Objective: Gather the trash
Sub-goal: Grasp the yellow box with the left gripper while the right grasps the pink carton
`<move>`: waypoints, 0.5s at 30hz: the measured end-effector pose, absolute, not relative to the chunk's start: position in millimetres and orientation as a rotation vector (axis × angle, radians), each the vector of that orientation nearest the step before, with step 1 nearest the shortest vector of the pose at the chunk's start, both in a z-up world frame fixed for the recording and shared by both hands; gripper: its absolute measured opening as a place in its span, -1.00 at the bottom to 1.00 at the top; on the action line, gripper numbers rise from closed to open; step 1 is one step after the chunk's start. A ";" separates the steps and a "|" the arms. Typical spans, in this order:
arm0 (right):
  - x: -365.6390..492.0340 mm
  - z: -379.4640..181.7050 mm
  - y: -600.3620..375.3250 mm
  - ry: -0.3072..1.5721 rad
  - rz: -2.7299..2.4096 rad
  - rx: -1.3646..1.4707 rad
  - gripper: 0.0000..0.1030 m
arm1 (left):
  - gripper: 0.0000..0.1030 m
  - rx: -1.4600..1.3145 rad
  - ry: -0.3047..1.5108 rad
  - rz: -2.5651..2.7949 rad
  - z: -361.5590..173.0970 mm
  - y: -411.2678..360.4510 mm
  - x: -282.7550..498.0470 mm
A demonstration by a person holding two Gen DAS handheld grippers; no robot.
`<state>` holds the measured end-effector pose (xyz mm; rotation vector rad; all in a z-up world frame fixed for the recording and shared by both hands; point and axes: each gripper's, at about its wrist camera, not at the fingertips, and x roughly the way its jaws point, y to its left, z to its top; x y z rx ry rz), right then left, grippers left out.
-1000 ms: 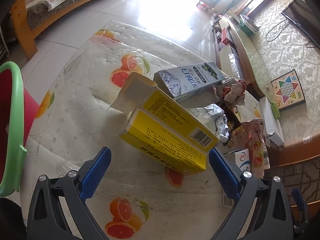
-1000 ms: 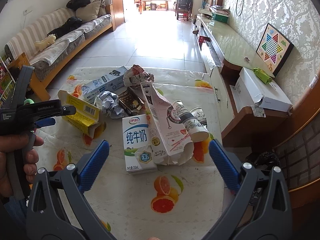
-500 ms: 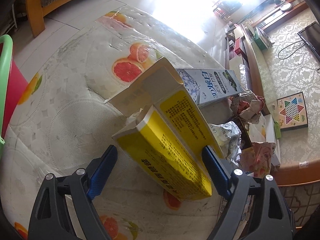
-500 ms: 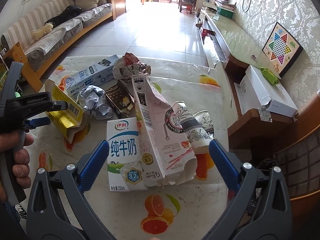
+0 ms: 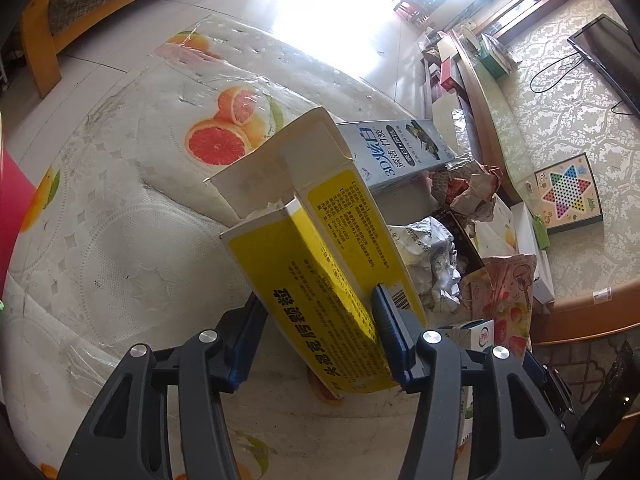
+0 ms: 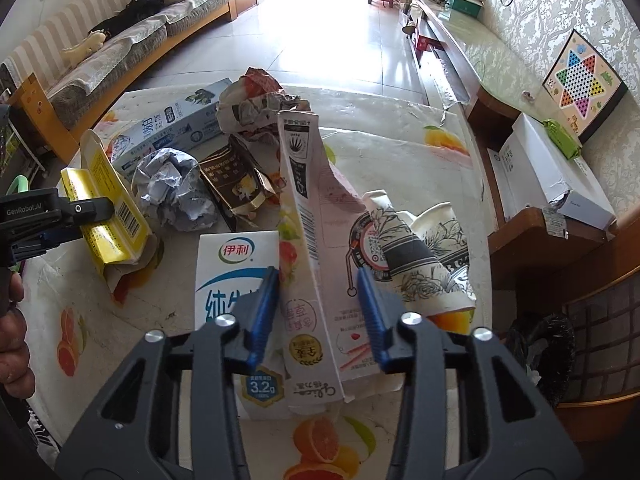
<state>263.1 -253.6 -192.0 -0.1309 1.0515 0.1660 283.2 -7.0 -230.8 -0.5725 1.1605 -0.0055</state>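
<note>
- The left gripper (image 5: 316, 336) is closing its jaws on the near end of a yellow box (image 5: 320, 268); both blue pads already lie against its sides.
- The box's torn flap points away from the jaws, toward a blue-white carton (image 5: 396, 148) lying beyond it on the fruit-print table cover (image 5: 120, 240).
- The right gripper (image 6: 316, 312) is closing its jaws around a flattened pink carton (image 6: 320, 240), the pads at its edges.
- Just left of those jaws lies a milk carton (image 6: 232, 264); just right, crushed paper cups (image 6: 420, 256).
</note>
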 end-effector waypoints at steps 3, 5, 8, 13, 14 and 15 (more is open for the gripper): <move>260.8 -188.2 -251.3 1.045 0.180 -0.130 -0.60 | -0.11 -0.553 1.151 -0.030 -225.9 -9.1 281.3; 259.1 -184.9 -251.0 1.037 0.185 -0.123 -0.61 | -0.16 -0.528 1.142 -0.037 -220.9 -10.5 279.4; 254.3 -176.7 -250.8 1.015 0.191 -0.115 -0.61 | -0.23 -0.492 1.128 -0.047 -211.4 -10.5 274.8; 242.8 -158.1 -248.7 0.972 0.204 -0.117 -0.62 | -0.25 -0.450 1.094 -0.059 -192.7 -5.5 264.4; 240.9 -154.6 -248.2 0.965 0.205 -0.118 -0.62 | -0.25 -0.444 1.090 -0.062 -189.9 -4.7 262.7; 238.8 -152.0 -247.7 0.959 0.205 -0.121 -0.62 | -0.25 -0.442 1.088 -0.063 -188.1 -3.7 260.7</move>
